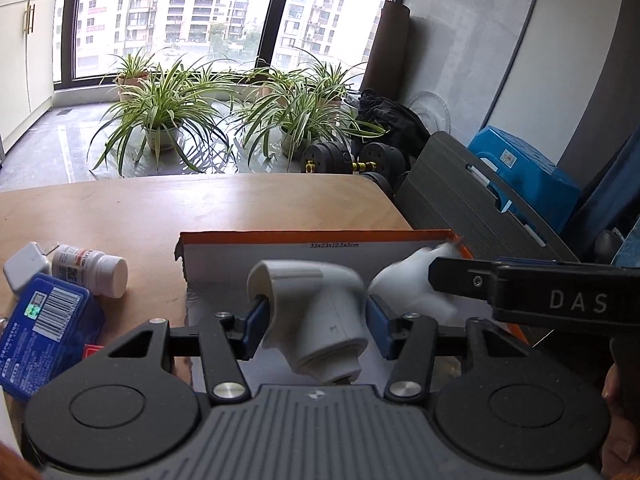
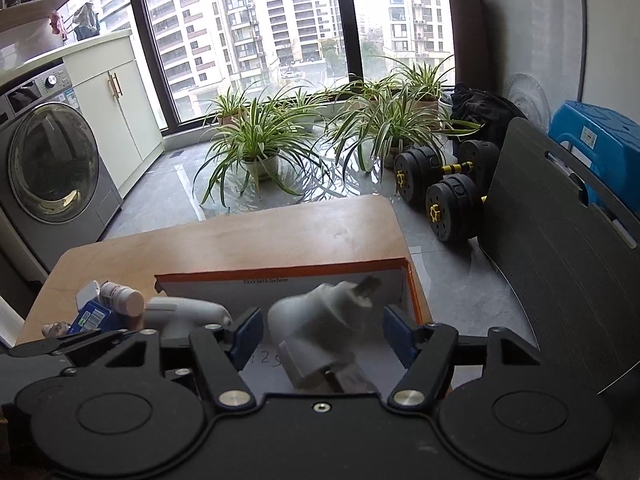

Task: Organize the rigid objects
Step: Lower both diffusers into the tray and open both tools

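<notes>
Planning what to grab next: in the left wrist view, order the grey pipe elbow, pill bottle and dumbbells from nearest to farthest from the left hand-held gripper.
1. Grey pipe elbow: between the left hand-held gripper fingers.
2. Pill bottle: on the table, left.
3. Dumbbells: on the floor beyond the table.

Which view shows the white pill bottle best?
Left wrist: the white plastic pill bottle lies on its side on the wooden table, label and cap unobstructed. Right wrist shows it smaller and partly hidden.
</notes>
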`<action>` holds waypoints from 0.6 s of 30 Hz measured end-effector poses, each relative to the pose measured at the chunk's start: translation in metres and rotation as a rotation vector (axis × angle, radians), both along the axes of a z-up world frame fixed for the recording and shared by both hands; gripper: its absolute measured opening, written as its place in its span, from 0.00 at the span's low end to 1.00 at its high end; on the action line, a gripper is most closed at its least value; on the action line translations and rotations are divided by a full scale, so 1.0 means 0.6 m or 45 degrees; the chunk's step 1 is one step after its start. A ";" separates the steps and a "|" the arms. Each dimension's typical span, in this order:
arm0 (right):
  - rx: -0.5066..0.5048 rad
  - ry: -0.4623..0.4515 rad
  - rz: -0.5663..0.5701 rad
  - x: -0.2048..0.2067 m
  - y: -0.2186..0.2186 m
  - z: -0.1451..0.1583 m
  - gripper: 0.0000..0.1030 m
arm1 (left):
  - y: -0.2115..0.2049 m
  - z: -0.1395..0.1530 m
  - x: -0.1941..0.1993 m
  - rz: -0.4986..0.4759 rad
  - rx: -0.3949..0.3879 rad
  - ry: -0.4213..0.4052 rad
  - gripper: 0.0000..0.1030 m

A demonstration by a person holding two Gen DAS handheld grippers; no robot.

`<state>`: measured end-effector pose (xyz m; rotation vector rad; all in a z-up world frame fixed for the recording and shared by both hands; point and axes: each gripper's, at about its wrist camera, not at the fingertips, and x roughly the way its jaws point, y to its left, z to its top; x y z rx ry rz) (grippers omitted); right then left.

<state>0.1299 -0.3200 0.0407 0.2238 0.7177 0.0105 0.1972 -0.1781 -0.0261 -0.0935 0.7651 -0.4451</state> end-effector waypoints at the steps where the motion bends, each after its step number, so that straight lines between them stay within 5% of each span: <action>1: 0.018 -0.006 -0.006 0.001 -0.003 0.003 0.78 | -0.001 0.000 0.002 -0.002 -0.007 0.006 0.66; 10: -0.052 -0.121 -0.039 -0.064 -0.005 0.044 0.78 | 0.003 0.031 -0.046 -0.003 0.023 -0.046 0.96; 18: -0.091 -0.170 -0.054 -0.139 0.012 0.069 0.88 | 0.027 0.066 -0.108 0.062 0.100 -0.066 1.00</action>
